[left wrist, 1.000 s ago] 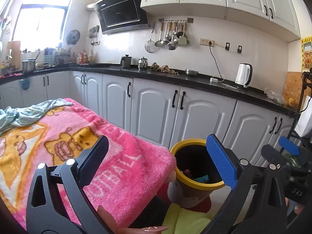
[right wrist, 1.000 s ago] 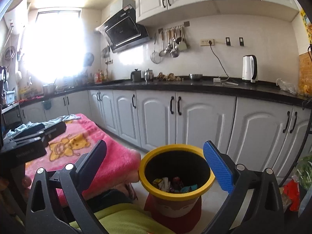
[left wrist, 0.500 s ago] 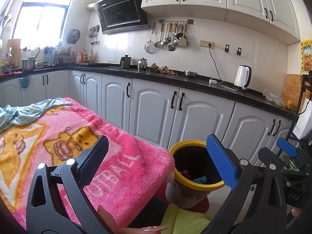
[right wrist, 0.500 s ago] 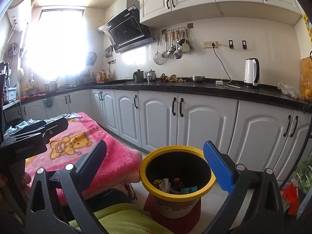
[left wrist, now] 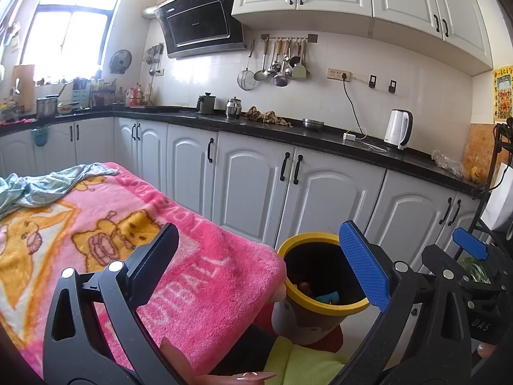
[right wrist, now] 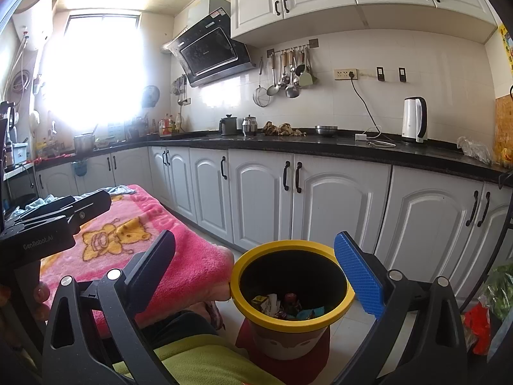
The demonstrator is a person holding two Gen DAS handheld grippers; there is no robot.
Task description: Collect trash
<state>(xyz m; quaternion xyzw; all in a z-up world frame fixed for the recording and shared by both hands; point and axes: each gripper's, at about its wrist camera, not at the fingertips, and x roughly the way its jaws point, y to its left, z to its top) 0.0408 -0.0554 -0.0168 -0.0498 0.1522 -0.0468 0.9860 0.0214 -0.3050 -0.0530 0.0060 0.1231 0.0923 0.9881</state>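
A yellow-rimmed trash bin (right wrist: 290, 292) stands on the tiled kitchen floor, just beside the corner of a pink cartoon-print blanket (left wrist: 134, 256) draped over a table. Inside the bin lie crumpled wrappers (right wrist: 282, 306), among them a white scrap, a red piece and a blue one. The bin sits on a red base (right wrist: 288, 357) in front of a run of white lower cabinets (right wrist: 320, 199) with black handles.

The right gripper (right wrist: 263, 272) hangs above and in front of the bin with its jaws spread wide and nothing between them; its blue pad shows over the rim's right side. The left gripper (left wrist: 266, 266) is likewise spread wide and empty, held over the blanket's near corner, with the bin (left wrist: 320, 276) showing between its fingers. In the right wrist view the left gripper's black body (right wrist: 48, 224) juts in from the left edge above the blanket (right wrist: 128, 243).

A pale blue-green cloth (left wrist: 41, 186) lies bunched at the blanket's far end. On the black countertop (left wrist: 288, 134) stand a white electric kettle (left wrist: 397, 130), two metal pots and a metal bowl. Ladles and strainers (left wrist: 282, 62) hang from a wall rail beside a black range hood (left wrist: 198, 29). The person's green-clad lap (right wrist: 205, 362) fills the bottom foreground.
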